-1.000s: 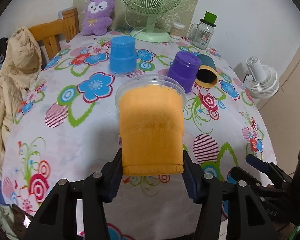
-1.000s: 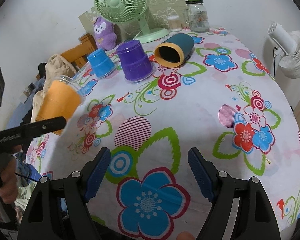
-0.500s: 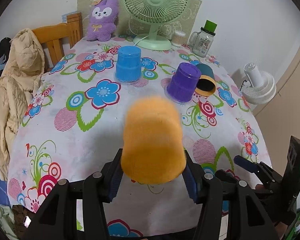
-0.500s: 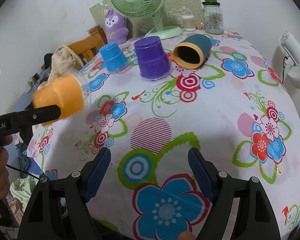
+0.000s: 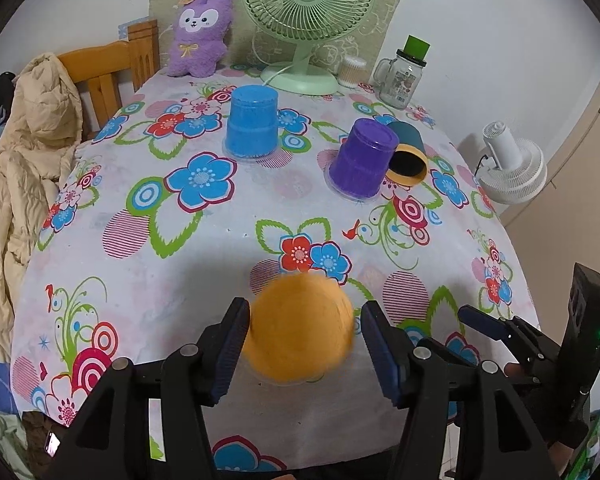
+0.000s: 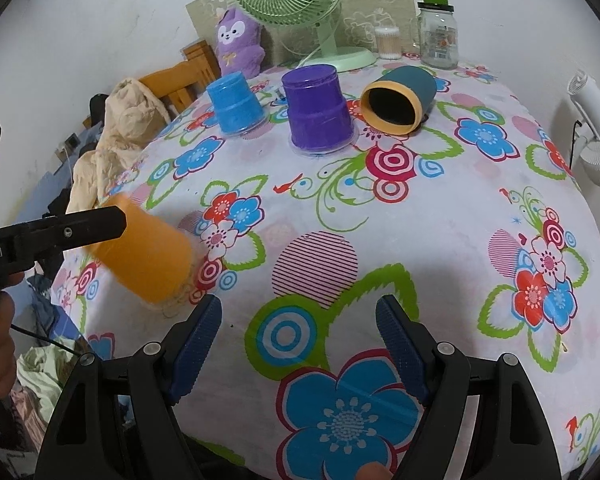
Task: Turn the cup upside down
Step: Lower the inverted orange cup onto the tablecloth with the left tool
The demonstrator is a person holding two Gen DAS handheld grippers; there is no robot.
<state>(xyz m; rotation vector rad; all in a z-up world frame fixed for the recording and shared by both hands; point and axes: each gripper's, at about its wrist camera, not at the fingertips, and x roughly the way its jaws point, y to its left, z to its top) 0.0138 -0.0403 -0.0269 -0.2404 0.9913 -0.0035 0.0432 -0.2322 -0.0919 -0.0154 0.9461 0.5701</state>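
An orange cup [image 5: 298, 326] sits between the jaws of my left gripper [image 5: 304, 344], bottom end toward the camera and blurred. The left pad touches it; a small gap shows at the right pad. In the right wrist view the orange cup [image 6: 146, 258] is tilted, rim down near the tablecloth, at the table's near left edge. My right gripper [image 6: 298, 346] is open and empty over the front of the table. A blue cup [image 5: 252, 122] and a purple cup [image 5: 362, 160] stand upside down. A teal cup [image 5: 408, 152] with a yellow rim lies on its side.
A green fan [image 5: 308, 20], a purple plush toy [image 5: 200, 34], a glass jar [image 5: 402, 78] and a small container [image 5: 350, 72] stand at the back of the flowered table [image 5: 140, 264]. A wooden chair [image 5: 112, 64] with a beige jacket [image 5: 24, 140] is at left. A white fan [image 5: 512, 164] is at right.
The orange cup has turned over from rim-away and raised to bottom-up, and has come down toward the table's near edge. The left jaws have widened slightly. The right gripper stays open.
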